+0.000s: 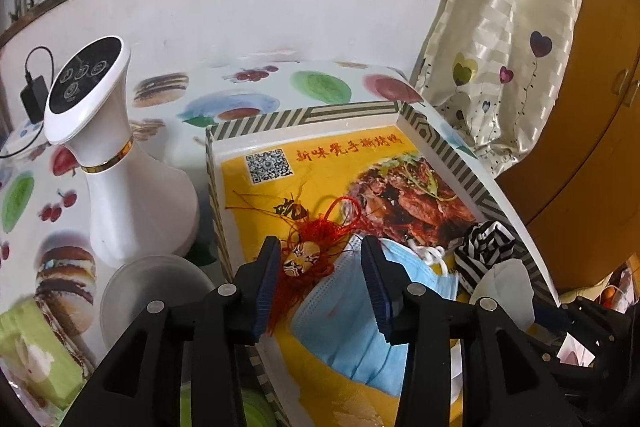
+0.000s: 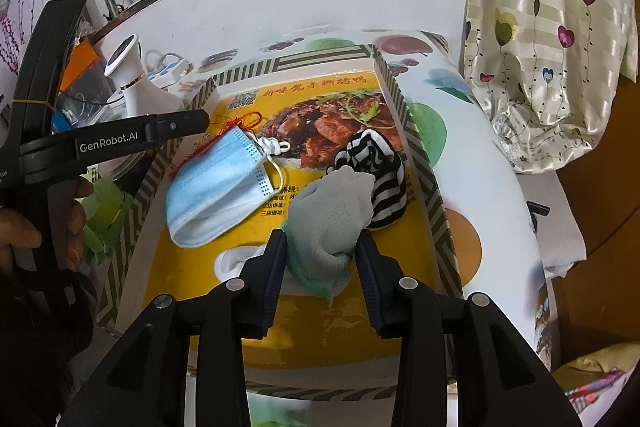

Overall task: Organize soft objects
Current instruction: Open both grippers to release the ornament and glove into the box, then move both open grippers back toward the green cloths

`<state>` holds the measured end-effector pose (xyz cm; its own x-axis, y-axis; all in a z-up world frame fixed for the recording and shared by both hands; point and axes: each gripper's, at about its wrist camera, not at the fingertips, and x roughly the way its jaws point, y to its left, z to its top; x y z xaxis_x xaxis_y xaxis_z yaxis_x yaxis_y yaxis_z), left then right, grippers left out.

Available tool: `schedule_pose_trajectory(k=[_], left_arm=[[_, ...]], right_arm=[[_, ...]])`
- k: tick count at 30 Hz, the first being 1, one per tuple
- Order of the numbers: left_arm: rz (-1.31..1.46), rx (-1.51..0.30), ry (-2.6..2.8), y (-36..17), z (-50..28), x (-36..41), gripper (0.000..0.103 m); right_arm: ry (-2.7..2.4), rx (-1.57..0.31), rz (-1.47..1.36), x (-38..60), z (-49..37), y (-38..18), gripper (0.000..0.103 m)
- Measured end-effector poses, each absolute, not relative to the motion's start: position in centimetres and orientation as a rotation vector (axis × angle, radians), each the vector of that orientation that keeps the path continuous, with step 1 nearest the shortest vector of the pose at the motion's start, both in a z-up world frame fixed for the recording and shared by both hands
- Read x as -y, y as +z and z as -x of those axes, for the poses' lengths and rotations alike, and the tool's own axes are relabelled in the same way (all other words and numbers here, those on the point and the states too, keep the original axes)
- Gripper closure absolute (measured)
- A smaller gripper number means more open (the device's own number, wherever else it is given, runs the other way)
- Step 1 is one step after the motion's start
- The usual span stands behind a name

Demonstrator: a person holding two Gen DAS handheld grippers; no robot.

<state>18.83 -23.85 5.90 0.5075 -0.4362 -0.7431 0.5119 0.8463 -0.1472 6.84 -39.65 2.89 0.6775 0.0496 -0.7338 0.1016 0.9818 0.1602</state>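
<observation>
A shallow box (image 1: 304, 117) with a striped rim and a yellow food print holds the soft things. My left gripper (image 1: 320, 259) stands open over a red tassel knot (image 1: 316, 243) with a painted charm, which lies partly on a blue face mask (image 1: 340, 327). A black-and-white striped cloth (image 1: 486, 247) and a white glove (image 1: 504, 283) lie at the box's right side. In the right wrist view my right gripper (image 2: 322, 251) is open around the white glove (image 2: 328, 215), which rests on the box floor against the striped cloth (image 2: 384, 171). The mask (image 2: 216, 191) lies to the left.
A white vase-shaped device (image 1: 120, 167), a clear round lid (image 1: 156, 287) and a green tissue pack (image 1: 36, 355) stand left of the box on a fruit-print tablecloth. A heart-print curtain (image 1: 500, 47) and a wooden cabinet (image 1: 592, 147) close the right side. A hand (image 2: 24, 227) holds the left gripper.
</observation>
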Motion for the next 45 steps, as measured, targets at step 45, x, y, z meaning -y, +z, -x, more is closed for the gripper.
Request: schedule_pose_trajectory(k=[45], left_arm=[[0.031,-0.746,-0.391,10.0,-8.2,6.6,0.054]], right_arm=[[0.155,-0.661,-0.219,31.4,-3.9,6.7,0.051]])
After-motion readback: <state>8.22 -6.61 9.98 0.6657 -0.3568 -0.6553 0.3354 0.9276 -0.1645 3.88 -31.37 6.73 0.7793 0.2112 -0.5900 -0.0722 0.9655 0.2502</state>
